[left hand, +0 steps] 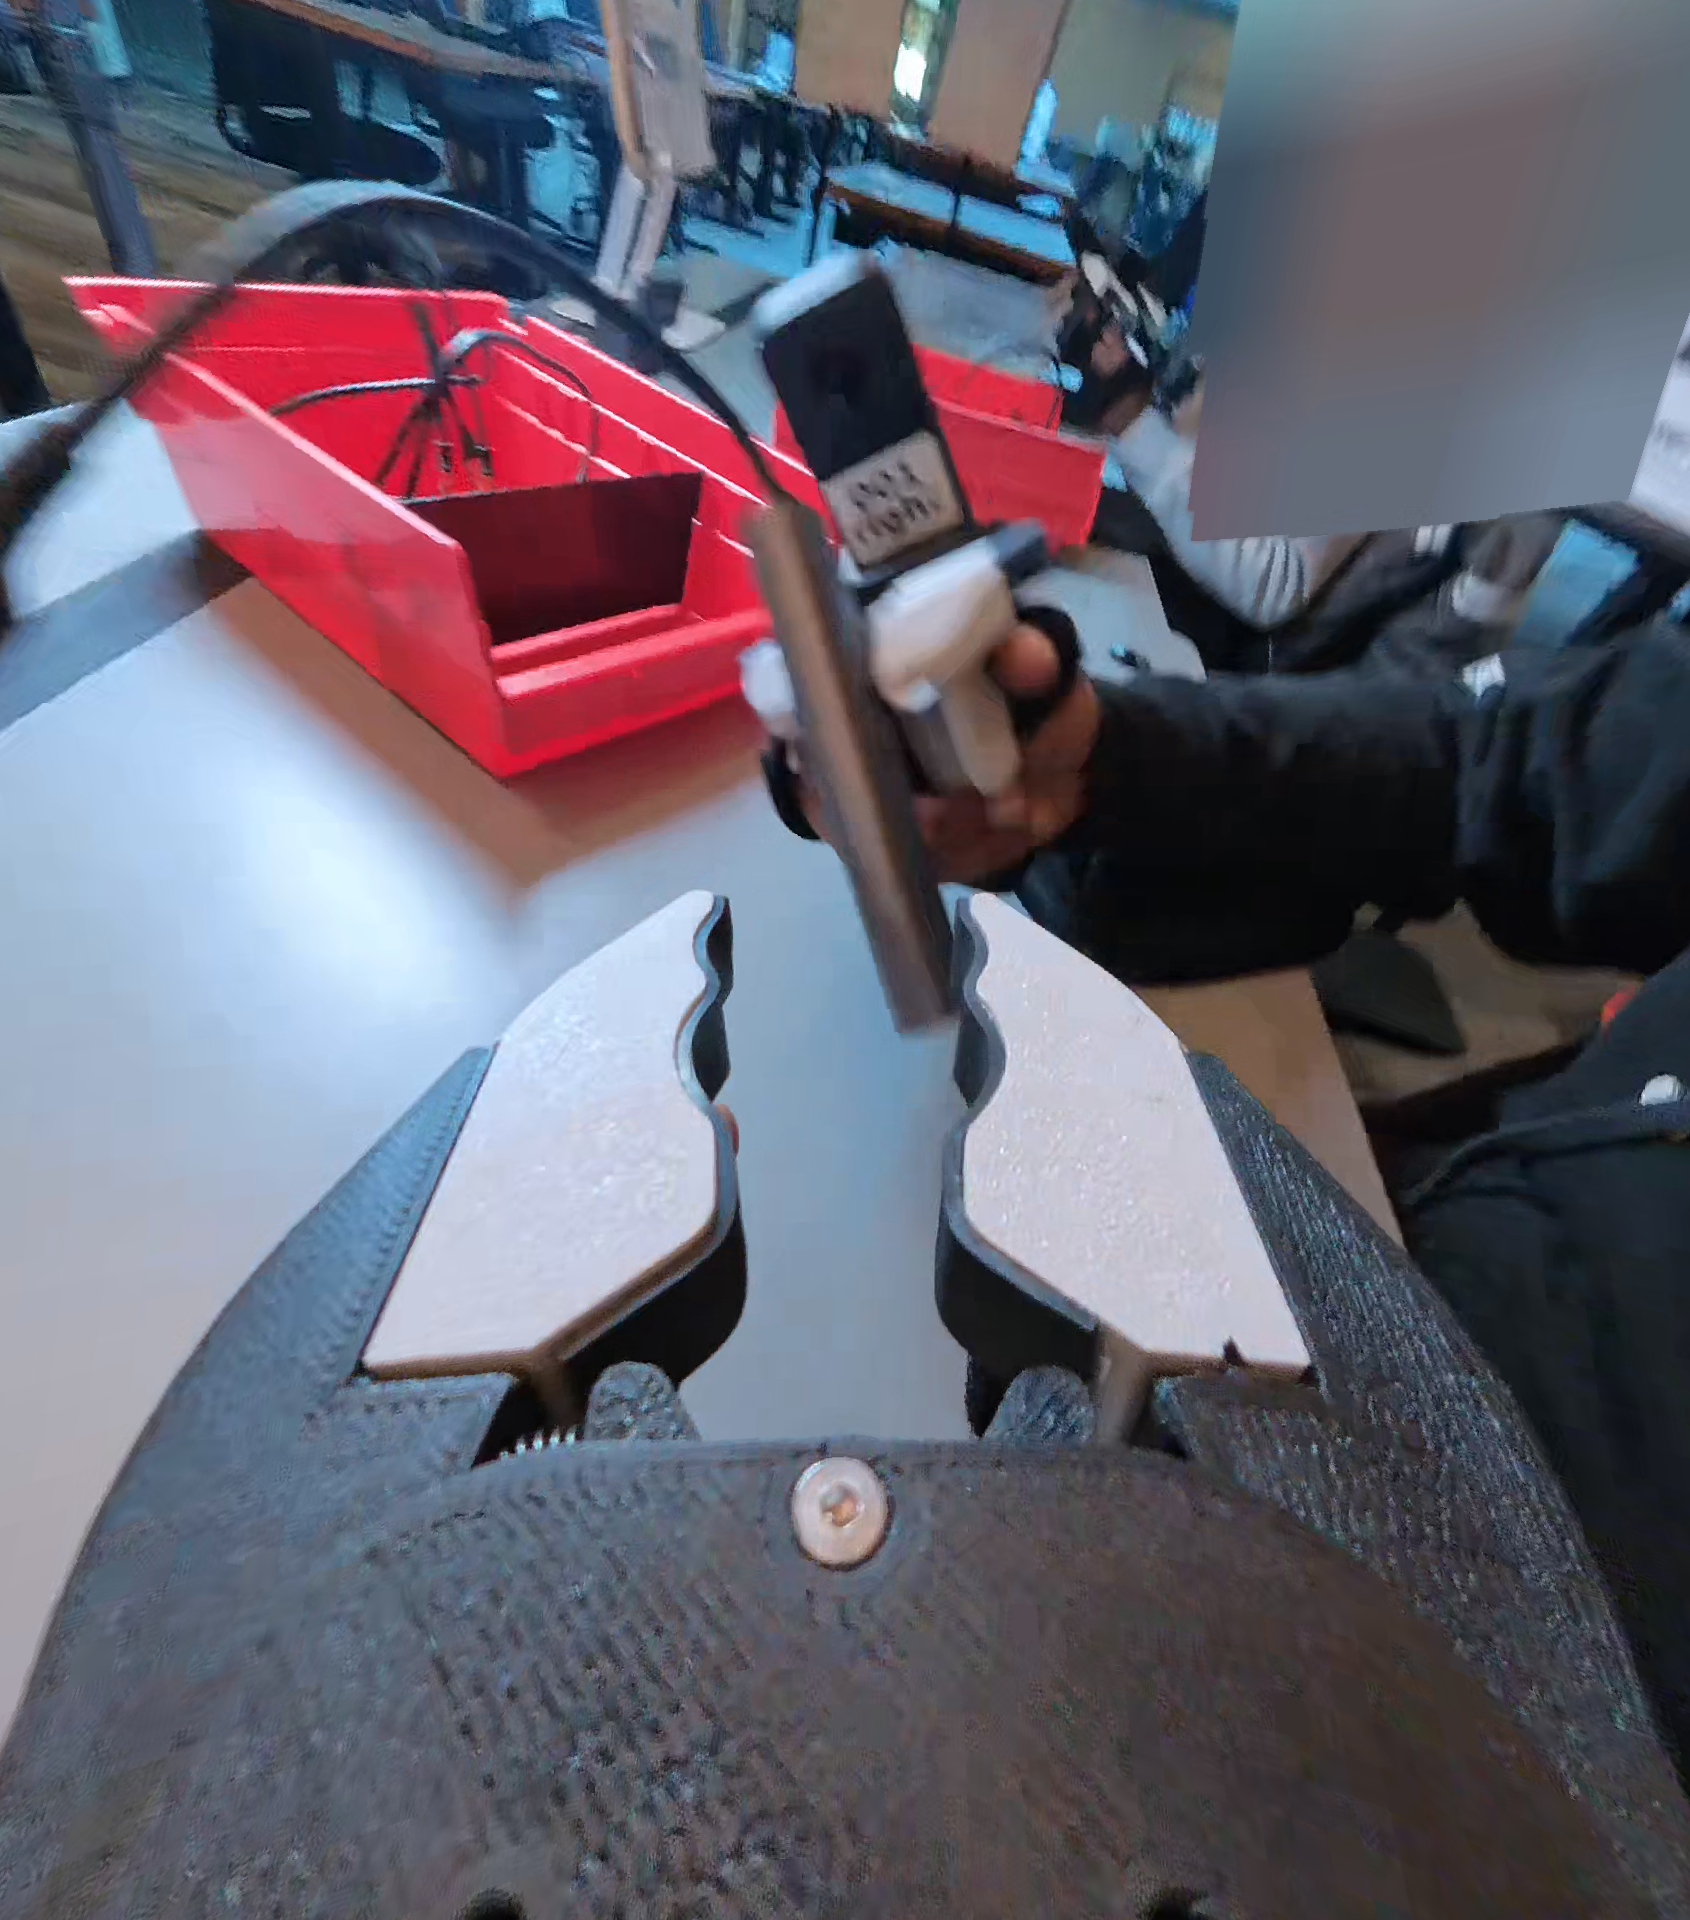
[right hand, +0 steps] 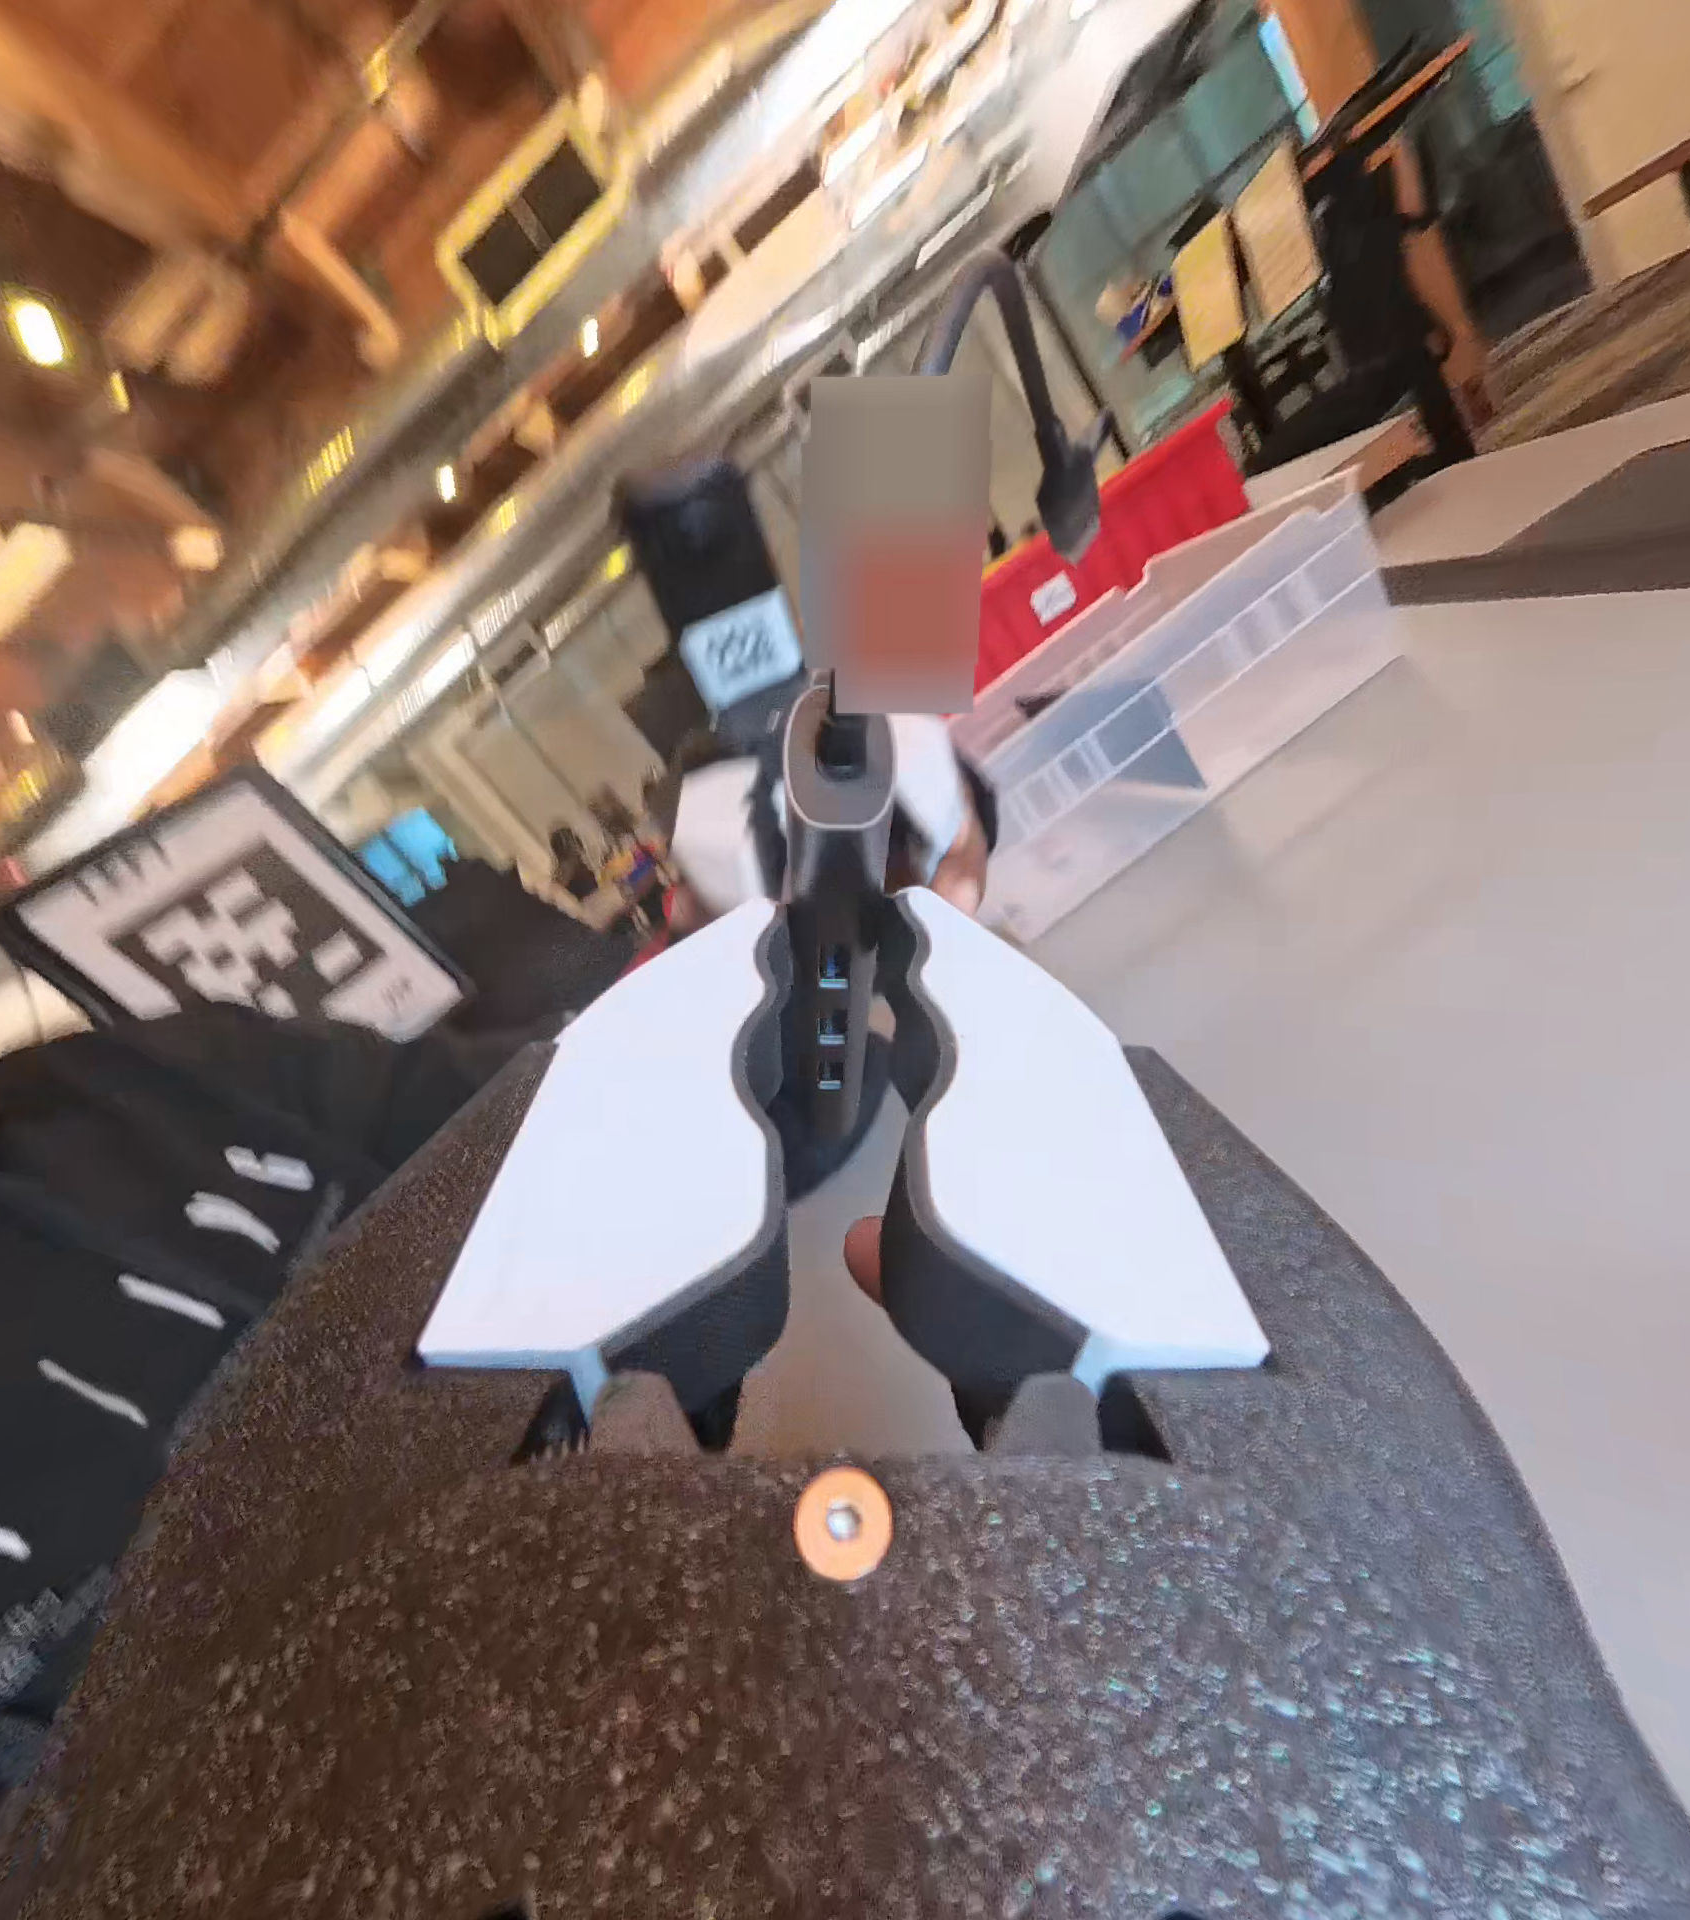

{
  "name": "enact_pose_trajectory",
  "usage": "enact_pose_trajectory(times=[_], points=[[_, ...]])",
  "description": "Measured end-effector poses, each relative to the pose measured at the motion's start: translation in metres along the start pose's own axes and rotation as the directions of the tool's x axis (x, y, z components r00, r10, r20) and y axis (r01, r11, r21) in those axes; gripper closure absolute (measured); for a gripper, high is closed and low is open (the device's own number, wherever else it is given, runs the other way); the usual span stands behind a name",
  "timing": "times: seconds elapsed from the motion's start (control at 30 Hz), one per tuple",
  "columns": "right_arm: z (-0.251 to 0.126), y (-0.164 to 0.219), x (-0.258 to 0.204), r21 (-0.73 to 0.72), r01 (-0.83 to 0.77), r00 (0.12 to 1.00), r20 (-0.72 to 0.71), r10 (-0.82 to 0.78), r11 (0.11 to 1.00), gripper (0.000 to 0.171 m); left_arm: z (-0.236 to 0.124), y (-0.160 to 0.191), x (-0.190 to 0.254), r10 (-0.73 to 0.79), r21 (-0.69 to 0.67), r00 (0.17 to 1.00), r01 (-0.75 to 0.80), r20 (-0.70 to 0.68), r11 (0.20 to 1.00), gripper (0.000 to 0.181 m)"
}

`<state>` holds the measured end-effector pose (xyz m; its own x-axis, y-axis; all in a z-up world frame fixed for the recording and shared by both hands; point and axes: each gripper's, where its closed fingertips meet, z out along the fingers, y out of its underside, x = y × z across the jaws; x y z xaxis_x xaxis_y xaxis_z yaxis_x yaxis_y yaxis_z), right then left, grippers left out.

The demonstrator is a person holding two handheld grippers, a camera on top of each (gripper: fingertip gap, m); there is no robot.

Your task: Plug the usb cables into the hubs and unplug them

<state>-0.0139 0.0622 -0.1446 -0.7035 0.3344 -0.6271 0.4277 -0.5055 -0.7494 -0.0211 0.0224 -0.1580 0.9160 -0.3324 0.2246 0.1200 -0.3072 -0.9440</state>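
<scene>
While the right gripper [right hand: 836, 925] clamps the hub [right hand: 833, 831], the left gripper [left hand: 841, 925] gapes, seemingly empty, near a red bin [left hand: 425, 540].

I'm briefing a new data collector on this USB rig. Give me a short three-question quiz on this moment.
1. True or false: the right tool is shut on the grey USB hub.
2. Are the left tool's fingers open or shut?
3. Multiple choice: in the left wrist view, what lies inside the red bin? A) black cables B) a screwdriver C) a cup

Key: 1 true, its fingers grip the hub's sides, ports facing the camera. 2 open, with bare table showing between them. 3 A.
</scene>
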Motion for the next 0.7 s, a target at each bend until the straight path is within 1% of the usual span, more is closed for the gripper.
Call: enact_pose_trajectory(times=[0.07, 0.13, 0.2, 0.3, 0.37, 0.4, 0.47, 0.53, 0.63, 0.7], points=[[-0.011, -0.015, 0.007, 0.098, -0.139, 0.99, 0.03, 0.136, 0.986, 0.155, 0.008, 0.007, 0.009, 0.077, -0.041, 0.997, -0.077, 0.01, 0.996, 0.136], [-0.02, -0.024, 0.013, 0.172, -0.262, 0.965, 0.075, 0.252, 0.95, 0.155, 0.014, 0.005, 0.009, 0.187, -0.038, 0.979, -0.184, 0.084, 0.982, 0.134], [-0.024, -0.027, 0.017, 0.217, -0.325, 0.945, 0.096, 0.311, 0.92, 0.155, 0.019, 0.0, 0.008, 0.302, -0.039, 0.935, -0.3, 0.183, 0.953, 0.132], [-0.019, -0.025, 0.016, 0.244, -0.361, 0.932, 0.104, 0.346, 0.9, 0.155, 0.023, -0.011, 0.005, 0.469, -0.059, 0.808, -0.482, 0.357, 0.874, 0.129], [-0.014, -0.022, 0.012, 0.249, -0.385, 0.923, 0.118, 0.367, 0.889, 0.155, 0.024, -0.013, 0.002, 0.549, -0.112, 0.714, -0.562, 0.435, 0.82, 0.131], [-0.011, -0.021, 0.01, 0.251, -0.394, 0.919, 0.124, 0.374, 0.884, 0.155, 0.024, -0.012, 0.0, 0.58, -0.149, 0.673, -0.585, 0.46, 0.797, 0.134], [-0.008, -0.019, 0.008, 0.26, -0.399, 0.917, 0.121, 0.38, 0.879, 0.155, 0.021, -0.014, -0.001, 0.613, -0.173, 0.613, -0.622, 0.498, 0.764, 0.147], [-0.006, -0.017, 0.008, 0.261, -0.405, 0.914, 0.116, 0.388, 0.876, 0.155, 0.019, -0.013, -0.003, 0.618, -0.195, 0.61, -0.615, 0.495, 0.764, 0.147], [-0.005, -0.016, 0.008, 0.23, -0.402, 0.916, 0.113, 0.386, 0.886, 0.155, 0.018, -0.015, -0.002, 0.585, -0.172, 0.651, -0.585, 0.483, 0.793, 0.148], [-0.005, -0.013, 0.01, 0.188, -0.339, 0.941, 0.068, 0.332, 0.922, 0.153, 0.015, -0.017, -0.001, 0.492, -0.102, 0.741, -0.506, 0.457, 0.857, 0.147]])
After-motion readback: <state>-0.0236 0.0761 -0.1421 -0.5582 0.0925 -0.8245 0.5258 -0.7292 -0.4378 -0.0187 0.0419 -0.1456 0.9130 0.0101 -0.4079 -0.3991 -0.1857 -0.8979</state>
